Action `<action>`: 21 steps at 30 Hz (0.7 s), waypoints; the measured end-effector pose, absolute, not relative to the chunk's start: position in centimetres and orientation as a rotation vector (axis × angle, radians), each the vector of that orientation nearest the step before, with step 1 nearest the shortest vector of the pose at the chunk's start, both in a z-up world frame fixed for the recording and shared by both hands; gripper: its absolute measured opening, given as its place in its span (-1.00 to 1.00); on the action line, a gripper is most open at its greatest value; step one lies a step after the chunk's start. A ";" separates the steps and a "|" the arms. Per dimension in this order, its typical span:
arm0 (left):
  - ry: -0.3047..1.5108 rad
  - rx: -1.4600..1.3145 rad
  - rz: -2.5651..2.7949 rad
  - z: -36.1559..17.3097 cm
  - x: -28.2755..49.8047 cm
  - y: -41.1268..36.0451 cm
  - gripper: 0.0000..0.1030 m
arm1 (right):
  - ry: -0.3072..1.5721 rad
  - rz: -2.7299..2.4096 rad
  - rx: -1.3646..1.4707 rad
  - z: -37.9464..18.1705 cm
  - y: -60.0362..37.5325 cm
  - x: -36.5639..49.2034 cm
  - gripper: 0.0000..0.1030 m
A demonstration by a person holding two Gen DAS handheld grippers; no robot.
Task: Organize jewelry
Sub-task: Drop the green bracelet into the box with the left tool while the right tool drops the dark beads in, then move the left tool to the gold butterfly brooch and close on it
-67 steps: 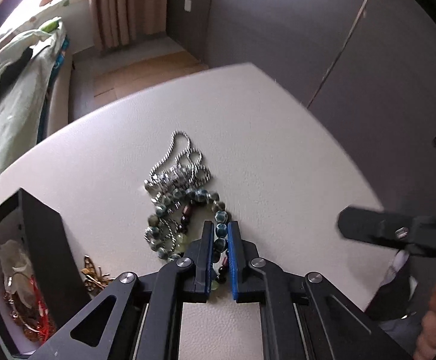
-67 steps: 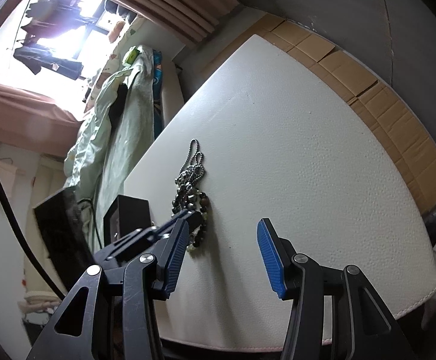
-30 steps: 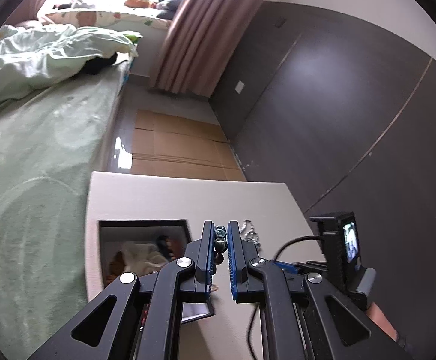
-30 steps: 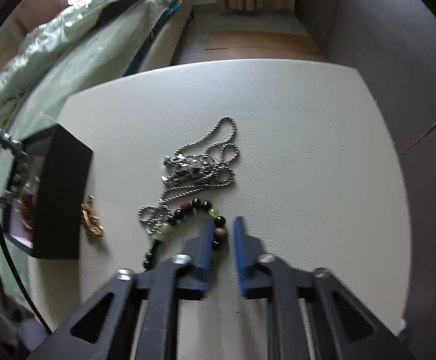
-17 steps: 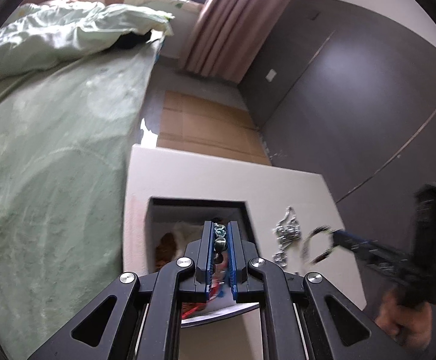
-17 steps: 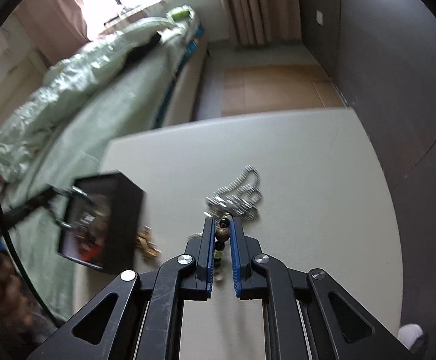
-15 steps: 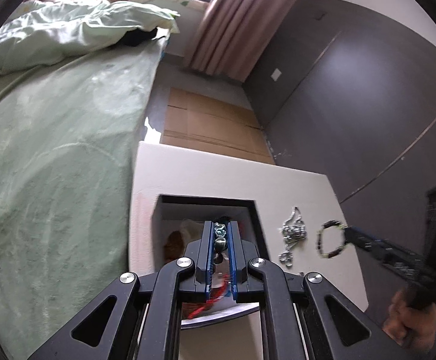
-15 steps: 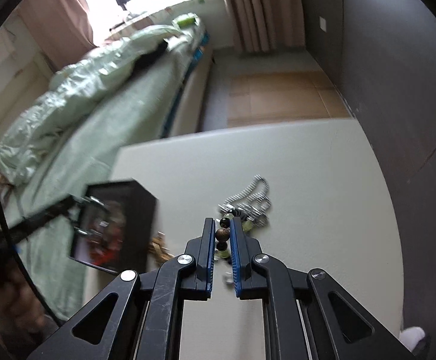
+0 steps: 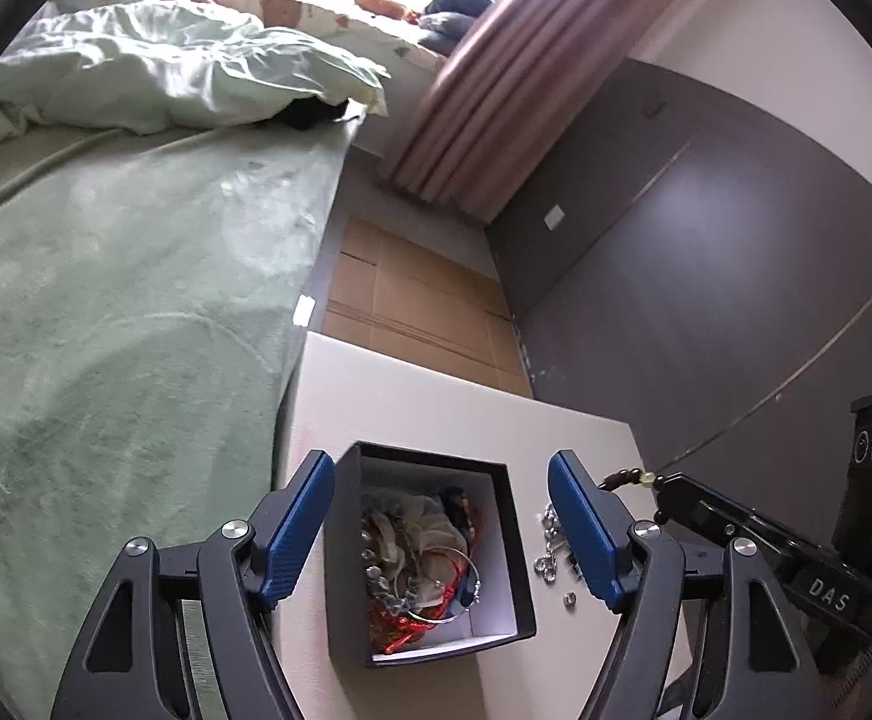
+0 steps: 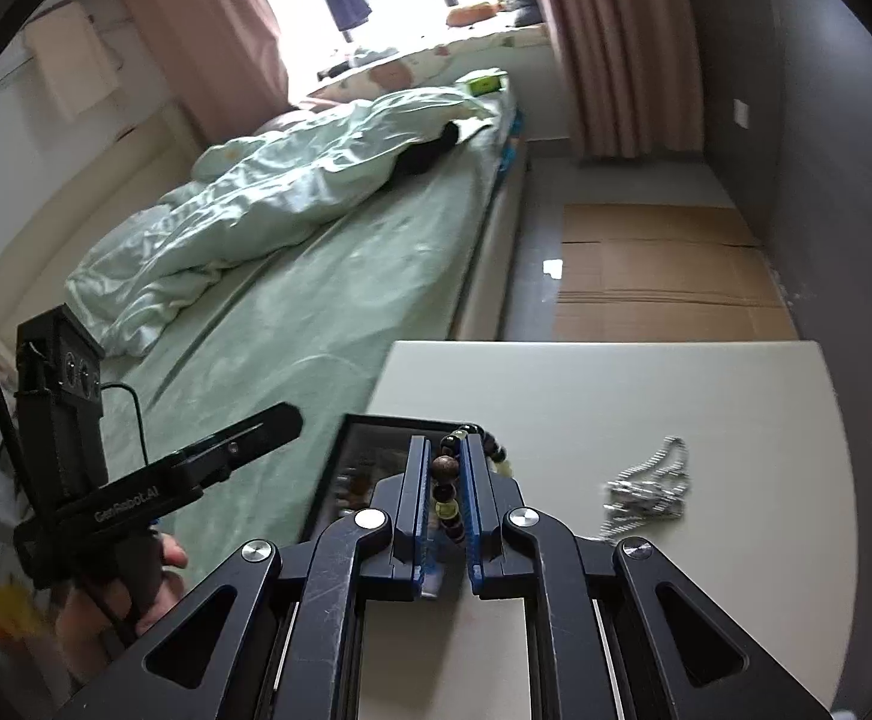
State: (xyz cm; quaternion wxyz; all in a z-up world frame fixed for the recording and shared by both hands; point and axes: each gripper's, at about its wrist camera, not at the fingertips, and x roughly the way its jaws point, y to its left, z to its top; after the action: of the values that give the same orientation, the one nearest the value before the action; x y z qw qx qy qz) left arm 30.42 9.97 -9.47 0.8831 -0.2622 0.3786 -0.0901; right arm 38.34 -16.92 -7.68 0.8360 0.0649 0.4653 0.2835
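A black jewelry box [image 9: 511,546] with a white inside stands open on the white table [image 9: 430,408]; it holds a tangle of bracelets, beads and red cord [image 9: 418,564]. My left gripper [image 9: 441,516] is open and empty above the box. My right gripper [image 10: 443,468] is shut on a bracelet of brown, black and green beads [image 10: 445,471] and holds it over the box's right edge [image 10: 376,420]. The bracelet's end [image 9: 625,476] shows at the right gripper's tip in the left wrist view. A silver chain [image 10: 652,489] lies on the table right of the box.
A bed with a green sheet [image 9: 106,330] runs along the table's left side. Cardboard sheets [image 10: 664,270] cover the floor beyond the table. A dark wall [image 9: 706,276] stands to the right. Small silver rings [image 9: 547,567] lie beside the box.
My left gripper has opened over the box and no longer holds the green-grey bead bracelet. My right gripper has carried the brown bead bracelet from the table toward the box.
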 end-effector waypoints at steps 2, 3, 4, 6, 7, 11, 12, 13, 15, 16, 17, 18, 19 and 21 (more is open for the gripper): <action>0.792 -0.552 -0.168 -9.6 30.5 10.4 0.45 | 0.986 0.627 0.132 -7.5 -15.5 38.6 -0.78; 0.791 -0.555 -0.157 -9.6 30.5 10.6 0.45 | 0.987 0.636 0.129 -7.4 -15.0 38.5 -0.78; 0.789 -0.557 -0.148 -9.6 30.5 10.9 0.45 | 0.988 0.645 0.125 -7.4 -14.6 38.5 -0.78; 0.782 -0.562 -0.134 -9.6 30.4 11.4 0.45 | 1.004 0.672 0.128 -7.6 -13.5 38.6 -0.78; 0.780 -0.564 -0.126 -9.6 30.4 11.6 0.45 | 1.018 0.685 0.132 -7.8 -13.1 38.7 -0.78; 0.783 -0.552 -0.101 -9.6 30.4 11.6 0.45 | 1.094 0.684 0.134 -9.5 -12.7 39.0 -0.25; 0.784 -0.546 -0.096 -9.5 30.4 11.4 0.45 | 1.095 0.673 0.146 -9.6 -13.1 39.0 -0.09; 0.783 -0.542 -0.093 -9.4 30.4 11.1 0.45 | 1.086 0.662 0.159 -9.5 -13.8 39.0 -0.01; 0.775 -0.525 -0.084 -8.8 30.2 10.3 0.45 | 1.064 0.630 0.175 -9.1 -15.7 38.7 -0.01; 0.773 -0.517 -0.084 -8.5 30.1 9.9 0.45 | 1.055 0.618 0.187 -8.8 -16.6 38.7 -0.01; 0.769 -0.507 -0.085 -8.2 29.9 9.3 0.45 | 1.047 0.604 0.198 -8.6 -17.6 38.6 -0.01; 0.765 -0.495 -0.087 -8.0 29.5 8.7 0.45 | 1.037 0.585 0.212 -8.5 -18.8 38.4 -0.01; 0.765 -0.487 -0.087 -7.9 29.1 8.1 0.45 | 1.032 0.568 0.226 -8.5 -19.9 38.3 -0.01; 0.771 -0.480 -0.091 -7.9 28.4 7.0 0.45 | 1.023 0.535 0.241 -8.4 -21.6 38.2 0.00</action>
State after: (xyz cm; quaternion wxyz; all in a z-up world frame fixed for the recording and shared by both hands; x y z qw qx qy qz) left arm 28.40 6.96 -7.88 0.8976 -0.2318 0.3722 -0.0441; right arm 38.16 -21.62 -8.44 0.8311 0.1137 0.4825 0.2521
